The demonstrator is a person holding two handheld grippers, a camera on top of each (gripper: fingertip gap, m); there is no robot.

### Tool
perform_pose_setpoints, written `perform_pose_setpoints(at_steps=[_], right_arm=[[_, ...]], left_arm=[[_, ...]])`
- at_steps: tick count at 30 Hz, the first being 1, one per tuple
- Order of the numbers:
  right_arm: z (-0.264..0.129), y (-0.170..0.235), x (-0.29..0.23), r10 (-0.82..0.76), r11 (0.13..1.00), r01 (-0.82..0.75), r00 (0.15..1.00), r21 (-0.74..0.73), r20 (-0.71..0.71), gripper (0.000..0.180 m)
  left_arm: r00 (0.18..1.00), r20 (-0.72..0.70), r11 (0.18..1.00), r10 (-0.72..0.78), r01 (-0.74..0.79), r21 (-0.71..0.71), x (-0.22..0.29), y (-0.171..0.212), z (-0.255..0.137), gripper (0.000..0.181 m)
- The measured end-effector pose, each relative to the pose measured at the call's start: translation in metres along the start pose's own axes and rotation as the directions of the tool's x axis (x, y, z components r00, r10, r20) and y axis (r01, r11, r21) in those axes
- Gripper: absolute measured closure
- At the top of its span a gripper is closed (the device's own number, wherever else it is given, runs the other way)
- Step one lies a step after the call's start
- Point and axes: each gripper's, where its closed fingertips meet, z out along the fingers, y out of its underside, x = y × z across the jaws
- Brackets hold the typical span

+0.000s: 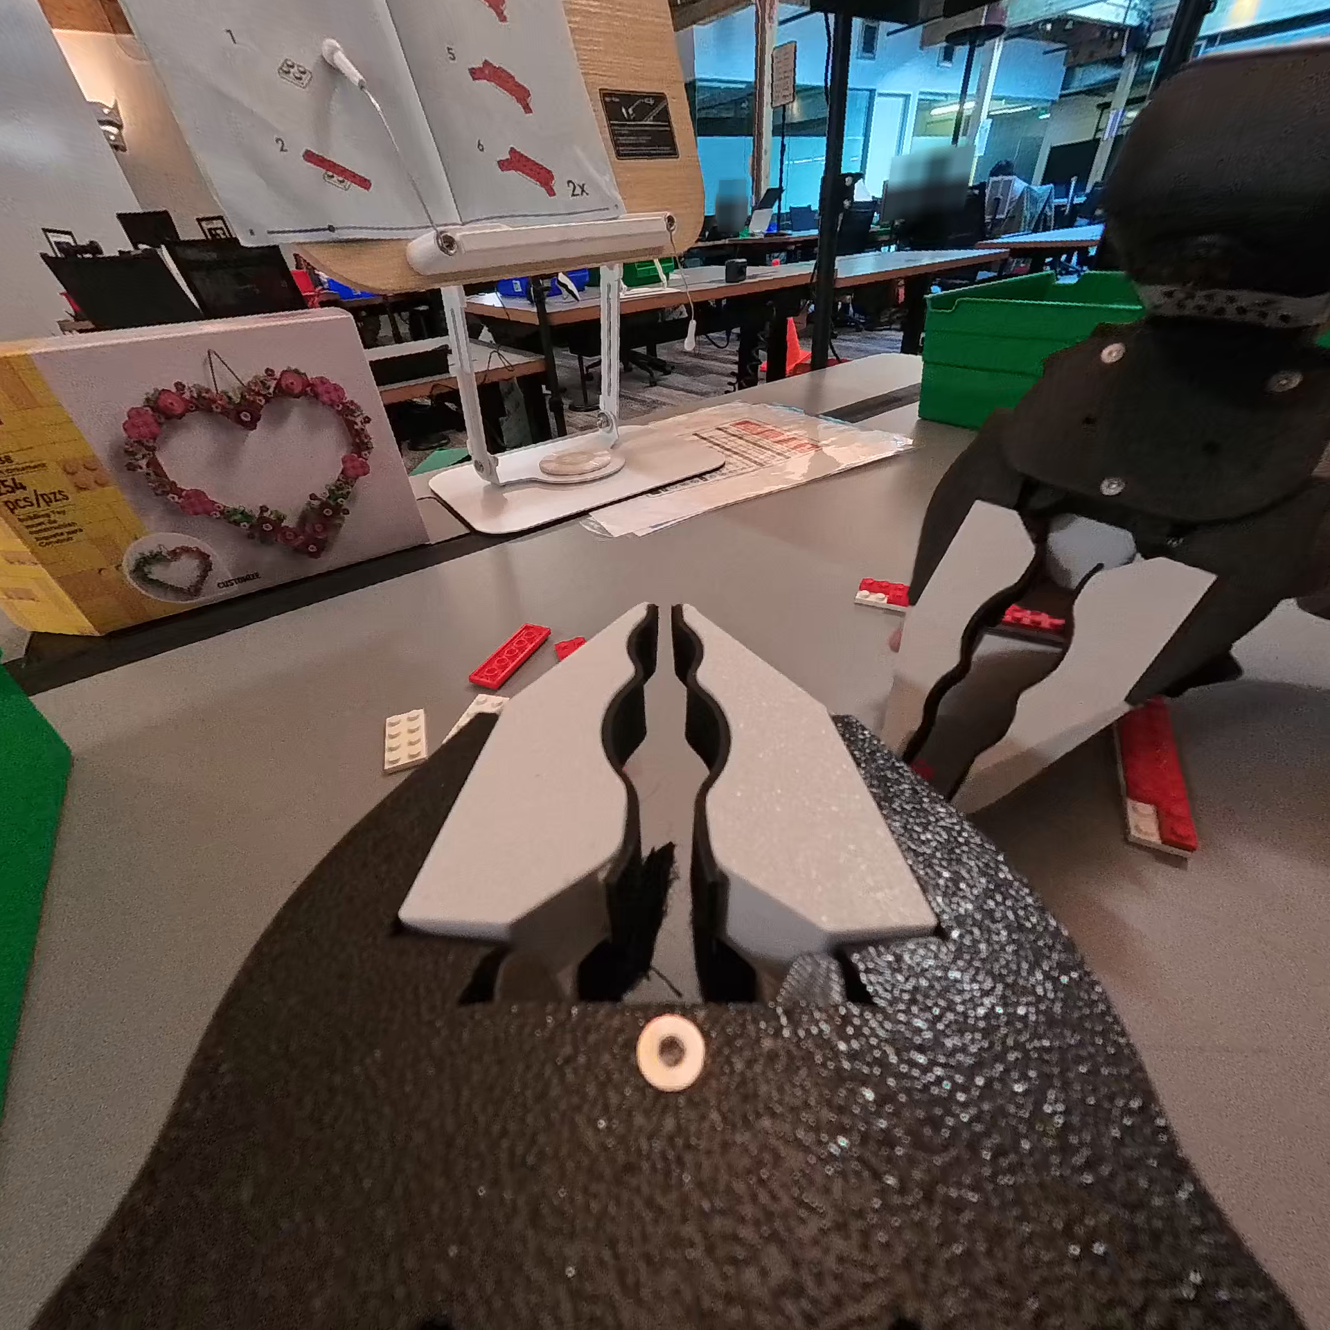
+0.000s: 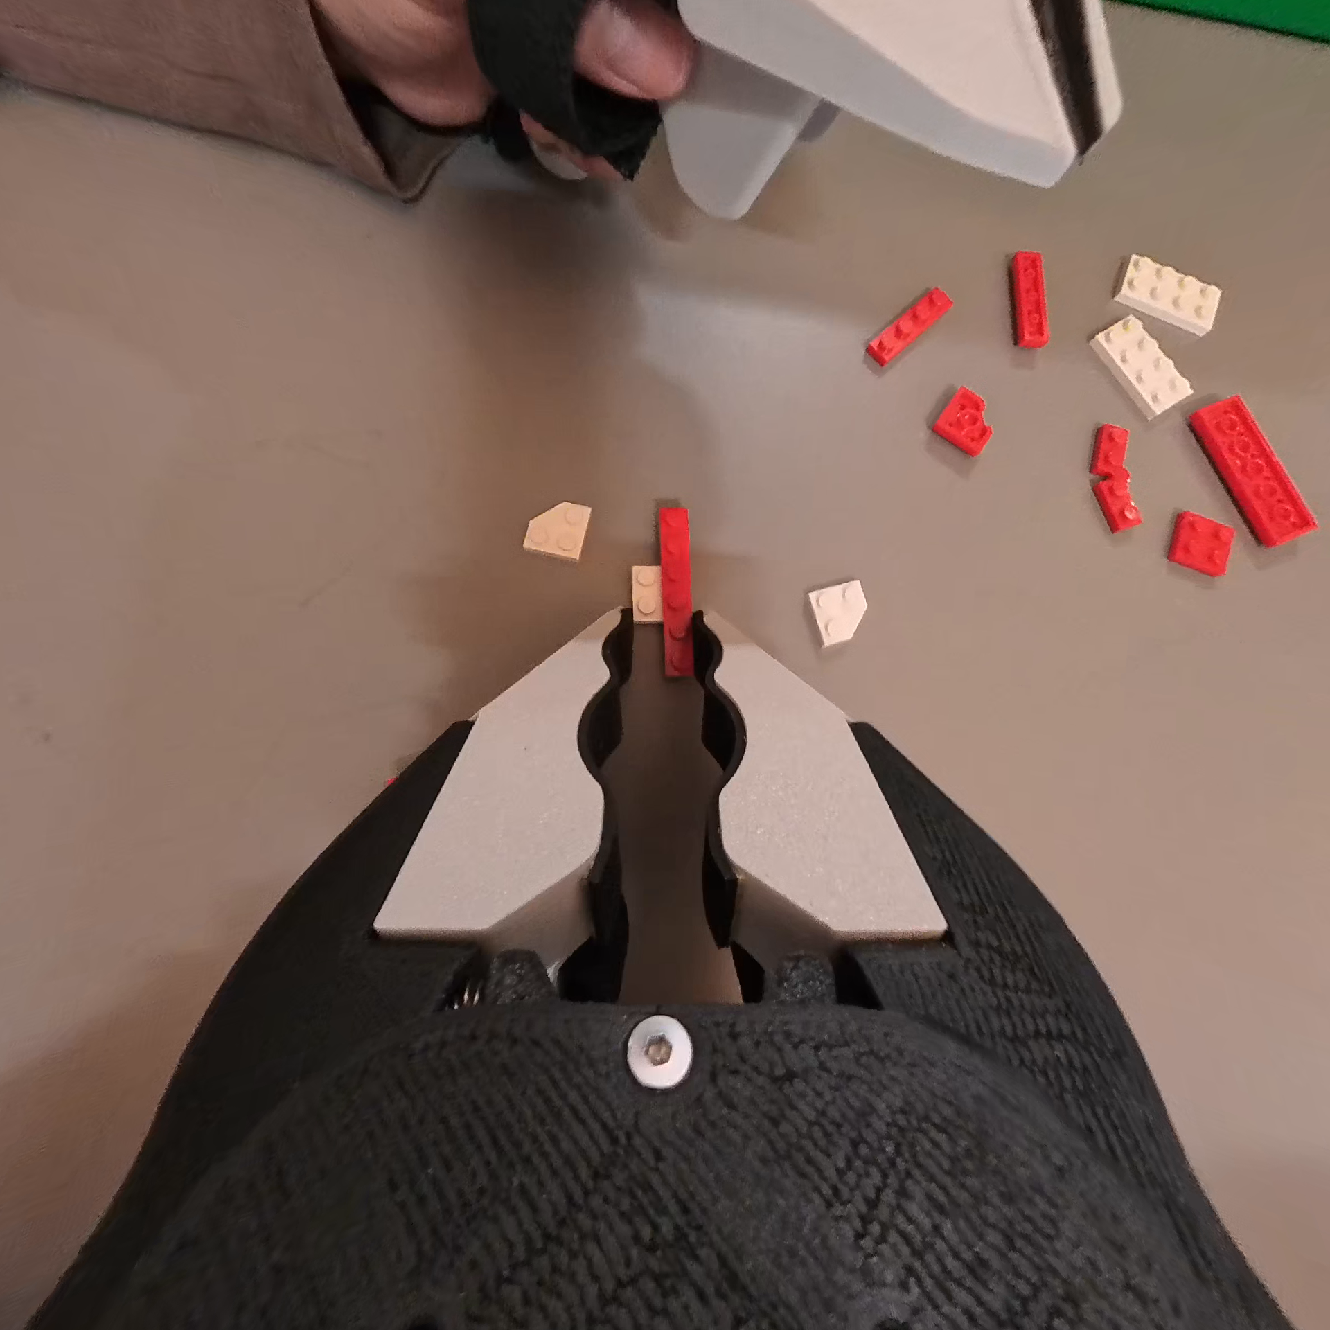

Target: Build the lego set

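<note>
Long red lego plate [image 2: 675, 590] with a small white plate [image 2: 646, 593] joined at its left side lies flat on the grey bench [image 2: 288, 432], right at the tips of the right gripper [image 2: 658, 619]. Near end of the red plate sits between the jaws, tight against the right jaw's black pad; the left jaw tip is at the white plate's corner. Jaws are spread a little, gap visible behind the plate, so not clamped on it. Contact at the tips: can't tell for sure.

Left gripper [image 1: 664, 612] hovers above the bench, jaws nearly together with only a slim slit, nothing in them. In the right wrist view it sits at the top, a person's hand [image 2: 504, 65] gripping it.

Two small white wedge plates [image 2: 558, 530] [image 2: 837, 612] flank the red plate. Loose red and white pieces [image 2: 1151, 403] are scattered farther right. Behind: set box with heart wreath picture [image 1: 216, 460], instruction sheets on a white stand [image 1: 403, 122], green bins [image 1: 1007, 345].
</note>
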Motion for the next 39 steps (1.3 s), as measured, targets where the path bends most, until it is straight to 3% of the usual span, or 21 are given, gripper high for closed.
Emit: perform_pose_setpoints(at_steps=[6,18,39], right_arm=[[-0.007,-0.001,-0.014,0.109,0.994,-0.109,0.994,0.011,-0.03,0.165],[-0.003,-0.005,-0.031,0.172,0.985,-0.174,0.98,-0.012,-0.097,0.165],[0.001,-0.007,-0.031,0.157,0.987,-0.161,0.98,-0.026,-0.123,0.159]], left_arm=[[1.0,0.0,1.0,-0.01,0.01,0.009,-0.001,-0.002,-0.001,0.18],[1.0,-0.005,0.999,-0.029,0.029,0.026,0.0,-0.006,-0.002,0.18],[0.999,-0.014,0.999,-0.029,0.03,0.025,0.002,-0.006,-0.002,0.18]])
